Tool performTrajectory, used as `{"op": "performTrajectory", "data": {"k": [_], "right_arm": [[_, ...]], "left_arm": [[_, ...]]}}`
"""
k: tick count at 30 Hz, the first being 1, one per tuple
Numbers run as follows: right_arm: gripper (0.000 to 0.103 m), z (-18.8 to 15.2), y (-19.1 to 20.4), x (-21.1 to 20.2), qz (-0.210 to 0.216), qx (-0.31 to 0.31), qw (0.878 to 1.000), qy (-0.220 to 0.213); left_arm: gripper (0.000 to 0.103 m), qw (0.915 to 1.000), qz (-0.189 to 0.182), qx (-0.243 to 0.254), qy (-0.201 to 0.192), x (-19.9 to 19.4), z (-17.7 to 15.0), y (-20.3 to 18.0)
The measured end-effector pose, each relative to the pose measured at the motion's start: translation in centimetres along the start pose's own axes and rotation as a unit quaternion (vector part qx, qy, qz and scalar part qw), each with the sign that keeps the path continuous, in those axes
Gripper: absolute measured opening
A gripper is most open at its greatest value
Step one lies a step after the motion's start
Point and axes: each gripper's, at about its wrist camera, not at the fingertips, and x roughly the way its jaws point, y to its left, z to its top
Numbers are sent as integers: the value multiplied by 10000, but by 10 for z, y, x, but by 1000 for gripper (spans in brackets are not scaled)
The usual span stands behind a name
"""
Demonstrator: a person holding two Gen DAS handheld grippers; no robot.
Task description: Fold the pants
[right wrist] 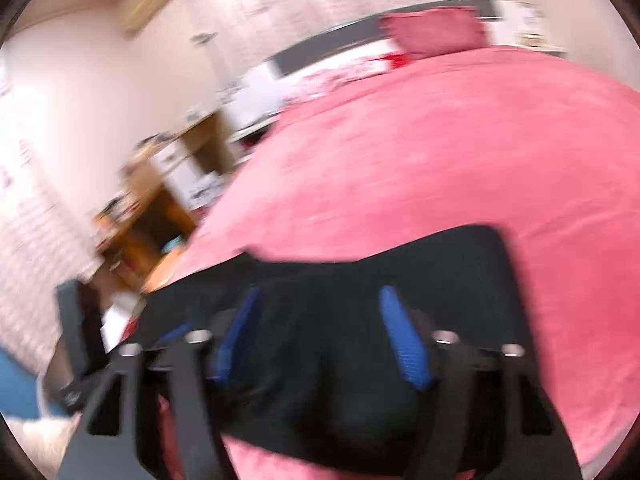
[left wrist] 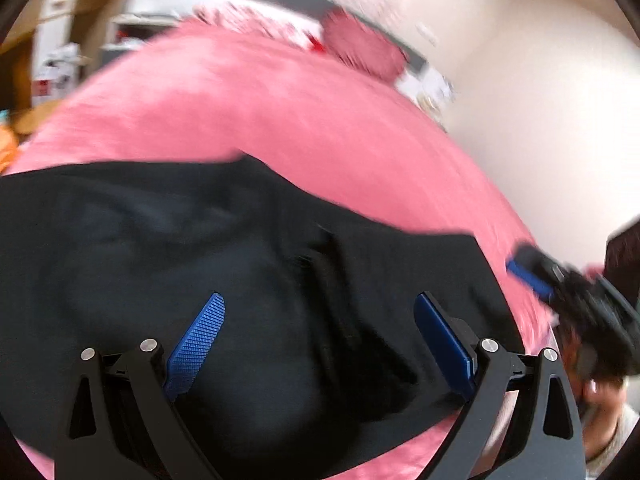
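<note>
A pink-covered bed (left wrist: 280, 112) carries black pants (left wrist: 200, 248) spread along its near edge. The left gripper (left wrist: 320, 328) and right gripper (right wrist: 324, 328) hover above them, jaws spread, pinching nothing.

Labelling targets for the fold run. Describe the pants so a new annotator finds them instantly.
Start at the big pink bedspread that fills most of both wrist views. On its near part, below a pink pillow at the far end, lie the black pants, spread out and creased. They are the only dark cloth on the bed; all other bedding is pink.
</note>
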Motion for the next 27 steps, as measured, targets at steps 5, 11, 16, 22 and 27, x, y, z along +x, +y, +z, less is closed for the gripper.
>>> {"op": "performTrajectory", "data": {"k": [5, 11, 16, 22, 27], "right_arm": [[41, 6, -49, 23, -474, 329, 9979, 297], [41, 3, -56, 38, -508, 169, 9975, 453], [41, 9, -61, 27, -422, 353, 9977, 399], [41, -23, -52, 55, -874, -522, 9930, 603], [41, -31, -49, 58, -1053, -931, 9890, 468]], "left_arm": [[75, 9977, -89, -300, 601, 46, 4, -6], [18, 9969, -220, -63, 756, 45, 16, -22], [17, 9989, -376, -127, 257, 14, 33, -15], [19, 9984, 36, -34, 566, 45, -3, 2], [23, 9992, -15, 314, 256, 44, -15, 2]]}}
